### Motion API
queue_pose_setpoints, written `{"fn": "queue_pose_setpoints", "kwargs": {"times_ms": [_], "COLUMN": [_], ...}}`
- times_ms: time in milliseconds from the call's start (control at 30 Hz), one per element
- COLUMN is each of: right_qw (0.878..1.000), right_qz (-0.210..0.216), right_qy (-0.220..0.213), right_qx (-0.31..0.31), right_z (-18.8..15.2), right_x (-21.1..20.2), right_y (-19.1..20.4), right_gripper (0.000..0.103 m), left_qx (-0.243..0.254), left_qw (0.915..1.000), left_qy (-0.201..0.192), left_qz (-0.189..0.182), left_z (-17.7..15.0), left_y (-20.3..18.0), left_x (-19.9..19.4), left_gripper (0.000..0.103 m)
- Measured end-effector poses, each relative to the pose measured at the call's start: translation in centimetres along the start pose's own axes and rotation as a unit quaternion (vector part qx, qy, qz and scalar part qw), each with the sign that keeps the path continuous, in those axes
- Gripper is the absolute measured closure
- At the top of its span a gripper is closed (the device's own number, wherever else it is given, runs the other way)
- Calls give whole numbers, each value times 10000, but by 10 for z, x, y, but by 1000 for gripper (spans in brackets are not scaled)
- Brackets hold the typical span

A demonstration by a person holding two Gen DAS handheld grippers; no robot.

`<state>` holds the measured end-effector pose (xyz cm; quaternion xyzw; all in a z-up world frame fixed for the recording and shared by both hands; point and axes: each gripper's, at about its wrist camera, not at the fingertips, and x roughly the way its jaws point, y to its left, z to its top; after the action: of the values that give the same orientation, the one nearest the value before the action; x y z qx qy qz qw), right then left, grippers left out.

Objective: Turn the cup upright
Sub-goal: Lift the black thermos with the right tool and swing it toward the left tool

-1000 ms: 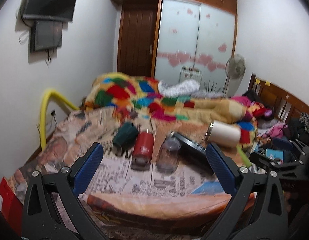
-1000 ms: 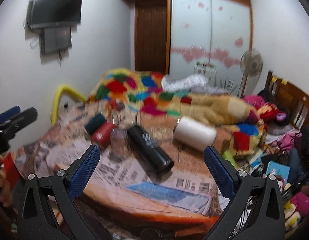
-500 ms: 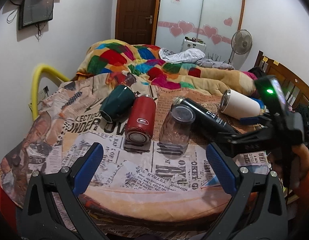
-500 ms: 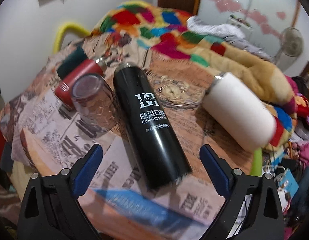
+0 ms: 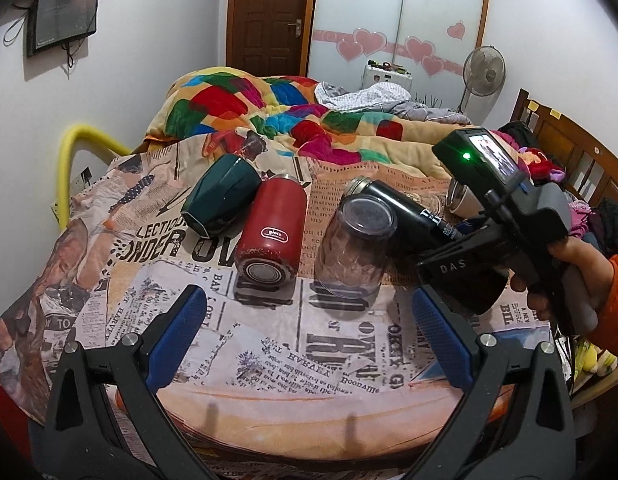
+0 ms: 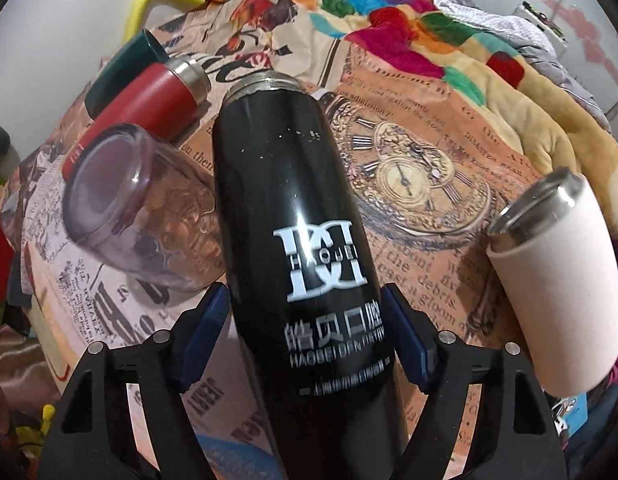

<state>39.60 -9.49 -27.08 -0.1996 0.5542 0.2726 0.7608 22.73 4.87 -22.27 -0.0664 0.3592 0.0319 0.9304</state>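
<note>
Black cup (image 6: pixel 297 216) lies on its side on the newspaper-print bed cover (image 5: pixel 269 344), between the clear glass jar (image 6: pixel 141 216) and white tumbler (image 6: pixel 557 304). Right hand-held gripper (image 6: pixel 305 332), closer than half a second ago, straddles its lower body, pads beside it, not visibly clamped. Risk: the smooth cylinder rolls into the jar. Left hand-held gripper (image 5: pixel 305 340) hangs wide open, empty.

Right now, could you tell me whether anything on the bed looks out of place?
Yes: all five drinking vessels are off upright: green cup, red flask, black flask and white tumbler lie sideways; the glass jar stands inverted.
</note>
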Motion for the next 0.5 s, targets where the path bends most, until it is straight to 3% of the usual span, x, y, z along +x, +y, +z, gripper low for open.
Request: {"fn": "queue_pose_setpoints", "kwargs": {"times_ms": [233,500], "right_qw": [9999,9996], "right_qz": [109,144], "right_qy": [63,-243], "right_qx": [-18,52], "right_z": [0,-24], "right_x": [1,-23], "right_y": [-3,2], "right_gripper": [39,41], "left_qx": [-38,42], "left_qw": [10000,9997], "left_qy": [-41,-219], "left_qz": [22,28], "left_z": [2,7], "left_y": [1,-7], "left_x": [-5,-26], "left_gripper": [0,0]}}
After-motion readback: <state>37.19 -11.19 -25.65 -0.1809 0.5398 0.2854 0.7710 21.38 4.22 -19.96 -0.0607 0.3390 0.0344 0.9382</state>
